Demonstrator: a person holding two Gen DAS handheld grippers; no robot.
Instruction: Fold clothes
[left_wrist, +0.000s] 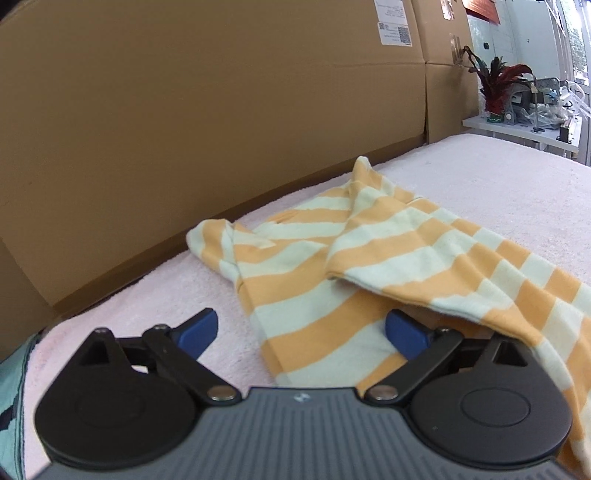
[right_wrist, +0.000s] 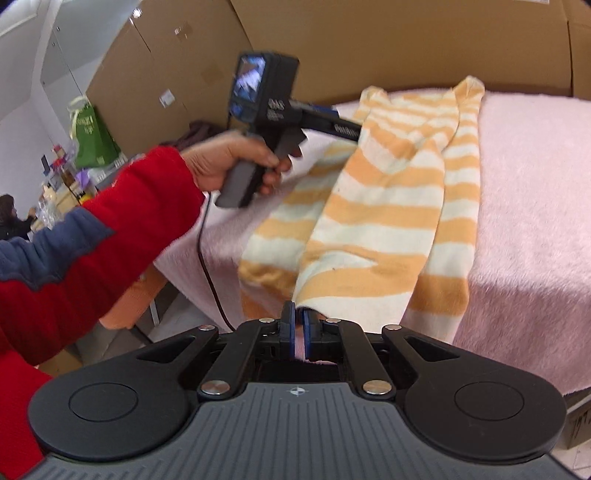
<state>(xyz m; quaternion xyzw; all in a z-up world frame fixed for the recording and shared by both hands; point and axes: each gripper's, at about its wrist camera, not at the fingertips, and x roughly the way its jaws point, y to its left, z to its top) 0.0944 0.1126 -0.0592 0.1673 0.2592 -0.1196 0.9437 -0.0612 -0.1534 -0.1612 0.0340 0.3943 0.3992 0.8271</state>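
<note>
An orange and cream striped garment (left_wrist: 373, 258) lies crumpled on a pink fuzzy cover (left_wrist: 498, 177), one layer folded over another. My left gripper (left_wrist: 301, 328) is open at the garment's near edge, its right finger under a raised fold. In the right wrist view the garment (right_wrist: 388, 206) hangs over the table's front edge. My right gripper (right_wrist: 298, 319) is shut on the garment's lower hem. The left gripper's tip is hidden behind the garment's left edge; its body (right_wrist: 269, 110) is held by a hand in a red sleeve.
Tall cardboard boxes (left_wrist: 221, 110) stand right behind the table. A white shelf with a red plant (left_wrist: 498, 88) is at the far right. A black cable (right_wrist: 207, 266) hangs from the left gripper. Cluttered shelves and a green bag (right_wrist: 92, 136) are at the left.
</note>
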